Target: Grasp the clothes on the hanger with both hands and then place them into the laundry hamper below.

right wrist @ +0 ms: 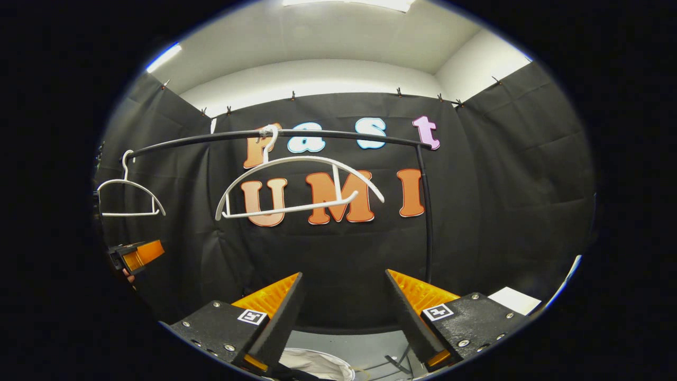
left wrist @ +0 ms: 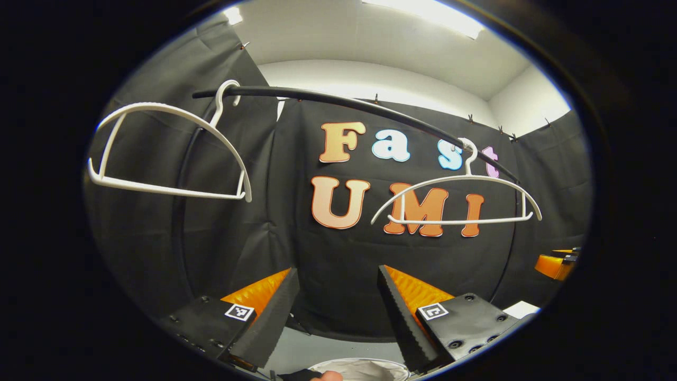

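Two bare white hangers hang from a black rail [left wrist: 370, 108]. In the left gripper view one hanger [left wrist: 174, 153] is near at upper left and the other hanger [left wrist: 457, 203] farther right. My left gripper [left wrist: 338, 301] is open, nothing between its fingers. In the right gripper view the rail [right wrist: 328, 135] carries a tilted hanger [right wrist: 296, 185] at centre and a small hanger [right wrist: 129, 198] far left. My right gripper [right wrist: 344, 301] is open and holds nothing. Pale cloth [left wrist: 365, 368] lies low between the left fingers, and white cloth [right wrist: 317, 365] shows below the right fingers.
The other gripper [left wrist: 555, 264] shows at the right edge of the left gripper view, and the left one [right wrist: 135, 255] at the left edge of the right gripper view. A rail post [right wrist: 426, 211] stands upright at right. A fingertip [left wrist: 328, 376] peeks in at the bottom.
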### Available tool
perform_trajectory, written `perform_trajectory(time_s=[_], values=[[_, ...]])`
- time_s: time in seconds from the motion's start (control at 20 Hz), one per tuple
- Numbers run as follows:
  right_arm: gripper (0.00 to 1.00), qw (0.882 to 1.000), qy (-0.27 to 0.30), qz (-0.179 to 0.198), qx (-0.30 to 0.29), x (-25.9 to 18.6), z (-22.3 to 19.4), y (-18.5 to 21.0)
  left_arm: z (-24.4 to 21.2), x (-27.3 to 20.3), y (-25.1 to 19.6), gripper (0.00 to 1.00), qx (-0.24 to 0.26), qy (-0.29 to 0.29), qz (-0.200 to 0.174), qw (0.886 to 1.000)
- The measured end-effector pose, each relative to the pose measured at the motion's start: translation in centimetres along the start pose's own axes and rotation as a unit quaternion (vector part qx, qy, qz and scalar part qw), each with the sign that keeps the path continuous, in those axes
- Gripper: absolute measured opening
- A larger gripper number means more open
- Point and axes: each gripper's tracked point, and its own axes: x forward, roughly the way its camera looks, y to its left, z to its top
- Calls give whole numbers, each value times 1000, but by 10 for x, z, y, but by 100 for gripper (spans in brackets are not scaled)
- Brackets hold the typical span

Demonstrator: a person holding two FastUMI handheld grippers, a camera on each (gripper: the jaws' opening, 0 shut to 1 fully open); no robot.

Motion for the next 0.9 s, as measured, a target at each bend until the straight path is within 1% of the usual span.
perform_trajectory(time_s=[0.05,0.1,0.9], values=[[92,1000,-1,-1,0,0,1,0,0,0,0,93,0,0,-1,1000],[92,1000,-1,-1,-2,1,1,0,1,0,0,96,0,0,-1,1000],[92,1000,5,0,-14,1,-7,2,0,-1,-1,96,2,3,1,1000]])
